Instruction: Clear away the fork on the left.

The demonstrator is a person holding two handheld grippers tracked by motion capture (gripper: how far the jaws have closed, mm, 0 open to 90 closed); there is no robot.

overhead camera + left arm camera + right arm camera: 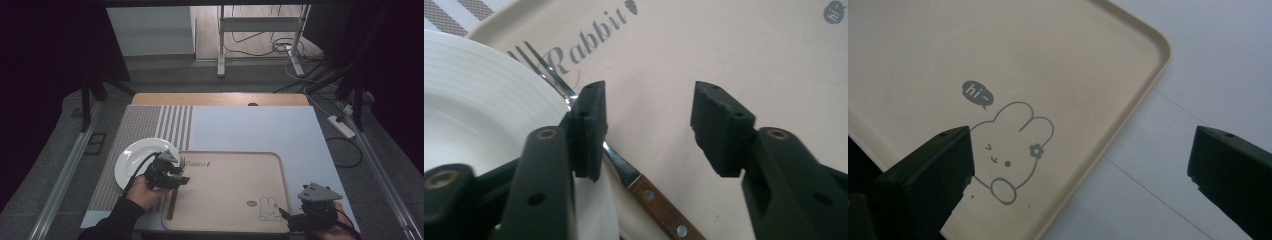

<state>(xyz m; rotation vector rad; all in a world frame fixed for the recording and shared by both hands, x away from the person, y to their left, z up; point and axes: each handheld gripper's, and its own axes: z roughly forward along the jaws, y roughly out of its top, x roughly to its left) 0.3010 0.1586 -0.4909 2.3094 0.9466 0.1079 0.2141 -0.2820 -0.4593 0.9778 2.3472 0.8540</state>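
A fork with a wooden handle lies along the left side of a beige tray, its tines pointing away beside a white plate. My left gripper hovers over the fork and the plate's rim. In the left gripper view its jaws stand apart with nothing pressed between them; the fork runs under the left jaw, next to the plate. My right gripper is open at the tray's near right corner, and its own view has the jaws wide above the tray's edge.
The tray sits on a pale blue mat; the plate rests on a striped placemat. A rabbit drawing marks the tray's near right corner. Beyond the wooden table edge are a metal stand, cables and a power strip.
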